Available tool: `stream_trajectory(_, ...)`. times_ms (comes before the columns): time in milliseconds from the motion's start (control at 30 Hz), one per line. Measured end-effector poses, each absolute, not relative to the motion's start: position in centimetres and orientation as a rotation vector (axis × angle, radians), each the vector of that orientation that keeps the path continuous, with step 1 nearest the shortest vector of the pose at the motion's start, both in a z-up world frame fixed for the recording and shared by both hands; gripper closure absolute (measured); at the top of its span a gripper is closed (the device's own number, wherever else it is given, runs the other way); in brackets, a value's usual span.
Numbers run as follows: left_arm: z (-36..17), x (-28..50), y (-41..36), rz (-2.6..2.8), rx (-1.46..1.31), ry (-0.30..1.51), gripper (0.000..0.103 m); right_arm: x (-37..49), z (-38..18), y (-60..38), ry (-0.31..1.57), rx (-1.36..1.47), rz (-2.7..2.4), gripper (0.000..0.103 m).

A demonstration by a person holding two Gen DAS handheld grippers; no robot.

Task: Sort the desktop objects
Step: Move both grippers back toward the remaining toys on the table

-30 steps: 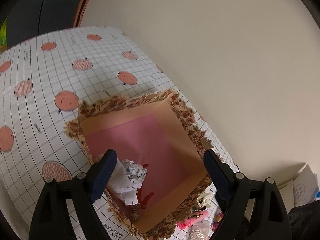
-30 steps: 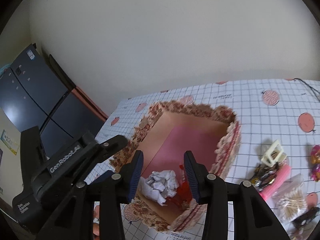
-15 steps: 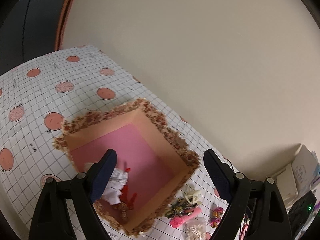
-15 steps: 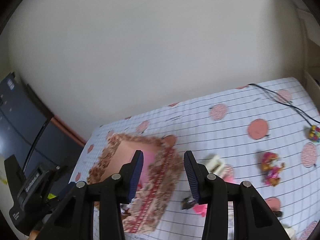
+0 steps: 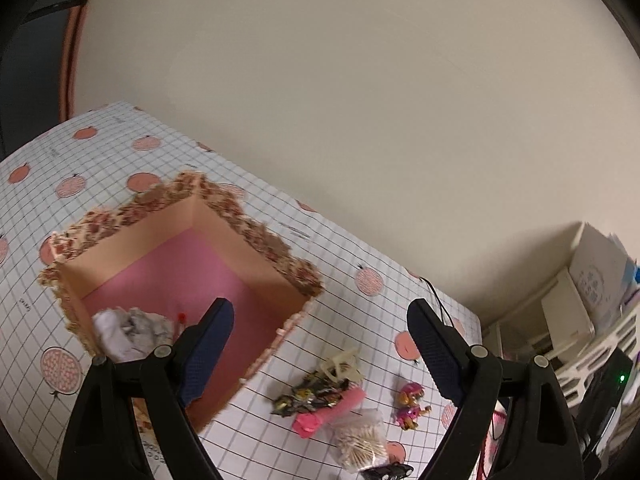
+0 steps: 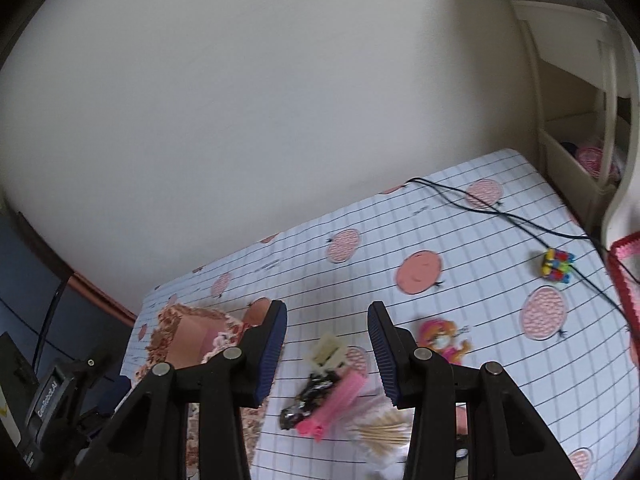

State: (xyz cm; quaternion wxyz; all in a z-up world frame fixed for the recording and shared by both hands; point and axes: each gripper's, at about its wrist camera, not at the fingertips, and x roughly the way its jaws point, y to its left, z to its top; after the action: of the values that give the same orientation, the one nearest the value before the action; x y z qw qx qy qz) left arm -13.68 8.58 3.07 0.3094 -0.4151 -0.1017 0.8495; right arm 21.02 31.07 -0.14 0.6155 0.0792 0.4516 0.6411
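The left hand-held gripper (image 5: 320,344) hung wide open with nothing in it, above the worktop (image 5: 120,160). The floral box (image 5: 256,236) sat at its 9 o'clock, crumpled paper (image 5: 132,332) lying in the near corner. The pile of trinkets lay just below the gap: the cream hair clip (image 5: 342,364), pink roller (image 5: 328,410) and cotton-swab bag (image 5: 360,436). The right hand-held gripper (image 6: 327,346) was parted too, empty, with the clip (image 6: 328,354) between its fingers and the pink doll charm (image 6: 442,340) at 3 o'clock.
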Motion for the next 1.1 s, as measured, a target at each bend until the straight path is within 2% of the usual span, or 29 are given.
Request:
stream_trajectory(333, 1.1, -11.3, 13.6, 2.143, -1.120, -0.110, 0.014, 23.8, -3.0, 31.3, 1.088, 0.144, 1.405, 0.058)
stream_trajectory(667, -3.8, -10.5, 16.9, 2.057, -1.272, 0.013, 0.014, 23.7, -8.4, 33.5, 1.213, 0.046, 1.338, 0.058)
stream_trajectory(1100, -8.2, -10.4, 18.2, 2.006, -1.401, 0.084, 0.014, 21.7, -13.2, 35.9, 1.277, -0.112, 1.309, 0.058)
